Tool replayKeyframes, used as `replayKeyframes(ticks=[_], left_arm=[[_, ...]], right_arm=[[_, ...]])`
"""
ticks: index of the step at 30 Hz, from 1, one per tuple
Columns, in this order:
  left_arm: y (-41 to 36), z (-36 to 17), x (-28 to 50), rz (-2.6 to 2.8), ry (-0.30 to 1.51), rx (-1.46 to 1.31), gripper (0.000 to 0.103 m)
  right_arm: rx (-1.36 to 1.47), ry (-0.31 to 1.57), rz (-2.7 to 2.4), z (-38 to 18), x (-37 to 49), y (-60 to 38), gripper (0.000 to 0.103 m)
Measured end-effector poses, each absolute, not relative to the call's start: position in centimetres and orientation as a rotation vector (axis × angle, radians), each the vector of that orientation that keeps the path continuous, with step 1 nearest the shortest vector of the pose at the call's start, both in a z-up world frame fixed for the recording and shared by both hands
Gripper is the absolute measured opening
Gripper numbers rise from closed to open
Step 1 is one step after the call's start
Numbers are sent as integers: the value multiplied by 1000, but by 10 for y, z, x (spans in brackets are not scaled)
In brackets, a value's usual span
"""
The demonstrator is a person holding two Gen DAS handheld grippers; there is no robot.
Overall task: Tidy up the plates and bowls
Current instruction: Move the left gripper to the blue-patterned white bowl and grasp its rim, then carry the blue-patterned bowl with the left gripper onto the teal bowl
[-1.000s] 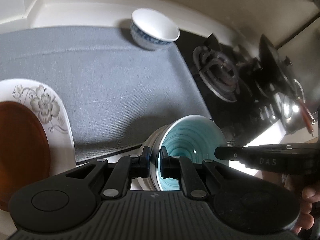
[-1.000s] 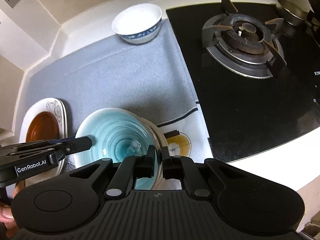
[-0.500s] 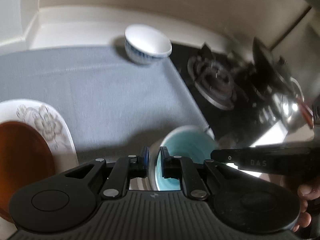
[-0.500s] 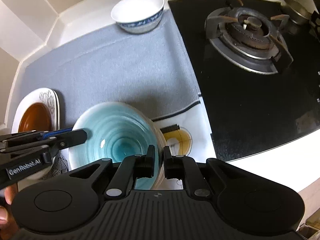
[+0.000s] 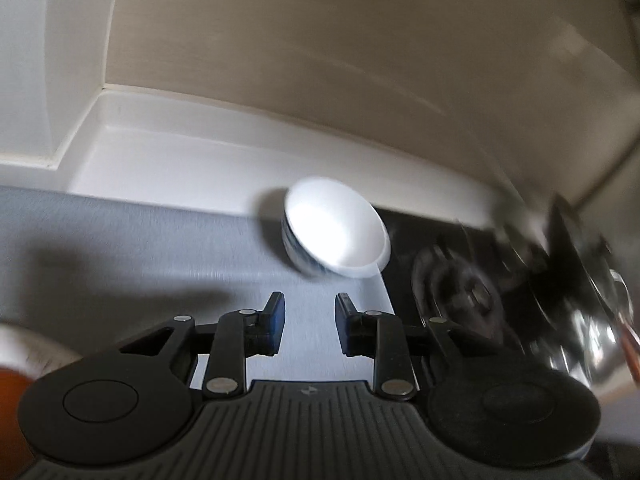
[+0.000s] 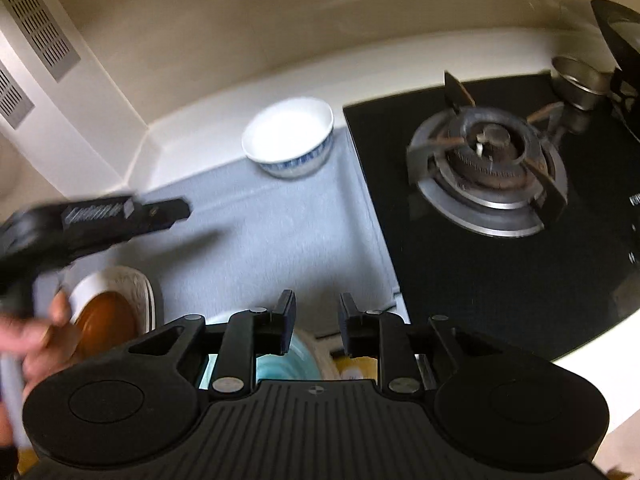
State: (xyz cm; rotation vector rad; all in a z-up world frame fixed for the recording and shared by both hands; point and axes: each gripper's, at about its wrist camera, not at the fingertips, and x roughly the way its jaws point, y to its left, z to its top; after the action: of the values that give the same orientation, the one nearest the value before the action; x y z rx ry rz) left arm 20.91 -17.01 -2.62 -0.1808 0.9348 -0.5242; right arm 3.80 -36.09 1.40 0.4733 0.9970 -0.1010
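At the far left of the right wrist view, the brown plate (image 6: 106,316) is lying flat on a floral plate (image 6: 140,286) on the grey mat (image 6: 280,232), beside the person's left hand (image 6: 36,336). The left gripper (image 5: 307,312) is standing with its jaws parted and nothing between them, hovering over the mat and pointing toward the back of the worktop (image 5: 168,148).

Further right, the teal bowl (image 6: 280,364) is sitting just under the right gripper (image 6: 316,326), mouth up, mostly hidden by the gripper body; it seems to be nested in a pale dish, though the frame is showing too little to be sure. The right gripper's jaws are also parted and gripping nothing.

The white bowl with the blue band (image 6: 290,140) is standing upright at the back edge of the mat, just beside the black hob (image 6: 500,240). I am judging it to be the next piece to collect. It is looking like glazed ceramic: stiff, fairly light, slippery and liable to chip. The best hold is probably the rim, one finger inside and one outside the wall. Being round, it has no long axis along the worktop; its axis is running vertically, mouth facing up.

To the right, the burner (image 6: 488,172) is sitting unused.
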Motion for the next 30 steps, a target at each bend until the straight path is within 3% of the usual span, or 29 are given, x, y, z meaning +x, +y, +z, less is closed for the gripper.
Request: replayKeyframes(ticks=[10, 13, 26, 30], left_arm=[[-221, -64, 285, -368, 1028, -273, 30], [-226, -77, 289, -354, 1060, -276, 11], [-165, -57, 200, -318, 1132, -151, 12], [-148, -53, 179, -287, 1102, -158, 15]], right_arm=[[419, 993, 30, 15, 62, -399, 26], [398, 998, 66, 13, 69, -406, 26], [351, 1022, 214, -8, 126, -396, 27], [312, 1046, 254, -22, 153, -376, 38]])
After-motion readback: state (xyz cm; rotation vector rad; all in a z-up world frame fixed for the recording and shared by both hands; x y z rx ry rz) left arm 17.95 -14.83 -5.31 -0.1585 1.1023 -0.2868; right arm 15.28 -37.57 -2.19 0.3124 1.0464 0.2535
